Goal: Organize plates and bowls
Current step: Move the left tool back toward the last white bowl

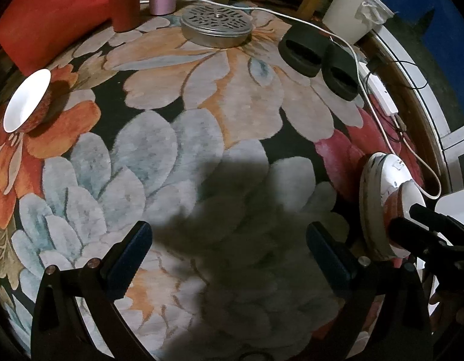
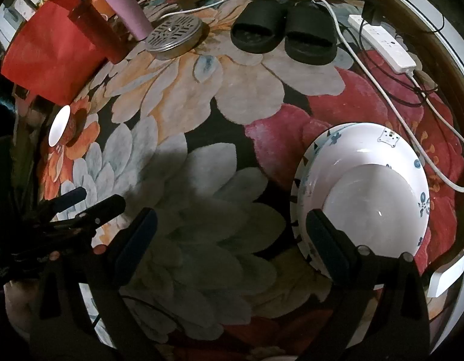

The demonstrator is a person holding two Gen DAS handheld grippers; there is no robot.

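Hand-held grippers (image 1: 228, 258) (image 2: 232, 240) gape; bowl (image 2: 379, 207) sits in plate (image 2: 352, 141)

Dim, overhead shadows, fisheye-warped edges, bowl glare

The left hand-held gripper (image 1: 228, 258) hangs over a flowered rug (image 1: 201, 138), its two fingers spread wide with nothing between them. At the left edge a small bowl (image 1: 25, 100) lies tipped on its side. At the right edge, a stacked plate and bowl (image 1: 382, 207) sit with the right hand-held gripper (image 1: 412, 222) against them. Black slippers (image 1: 319, 60) and a round metal tin (image 1: 216, 25) lie in the upper part.
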